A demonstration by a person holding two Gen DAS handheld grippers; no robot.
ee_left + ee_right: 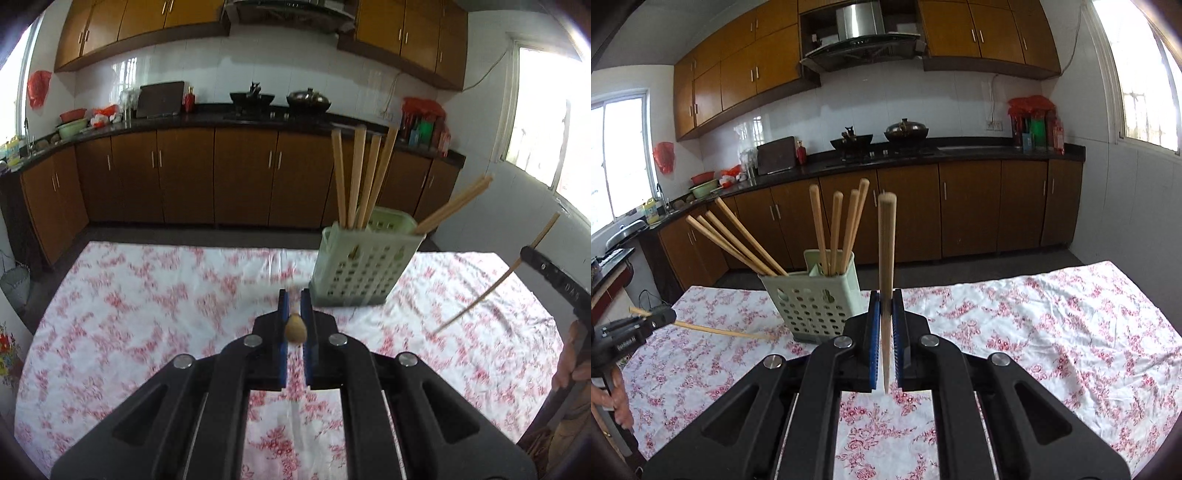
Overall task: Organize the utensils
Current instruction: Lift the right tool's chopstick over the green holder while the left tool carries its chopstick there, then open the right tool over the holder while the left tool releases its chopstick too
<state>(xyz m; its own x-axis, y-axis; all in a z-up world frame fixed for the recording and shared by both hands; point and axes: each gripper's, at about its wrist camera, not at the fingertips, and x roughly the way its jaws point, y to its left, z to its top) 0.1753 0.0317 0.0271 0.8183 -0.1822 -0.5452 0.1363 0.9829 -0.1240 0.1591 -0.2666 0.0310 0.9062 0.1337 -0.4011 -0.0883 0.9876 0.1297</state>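
Note:
A pale green perforated utensil holder point(362, 264) stands on the floral tablecloth point(147, 295) and holds several wooden chopsticks point(356, 177). It also shows in the right wrist view point(816, 295). My left gripper point(294, 308) is shut on a chopstick point(295, 328) seen end-on, just left of the holder. My right gripper point(885, 310) is shut on another chopstick point(886, 258), held near upright, right of the holder. That chopstick shows at the right in the left wrist view point(491, 284). The left one shows in the right wrist view point(713, 329).
The table point(1052, 332) is covered by the white and red cloth. Brown kitchen cabinets point(221, 177) and a dark counter with woks point(308, 99) lie beyond it. The person's hand point(617, 402) shows at the left edge.

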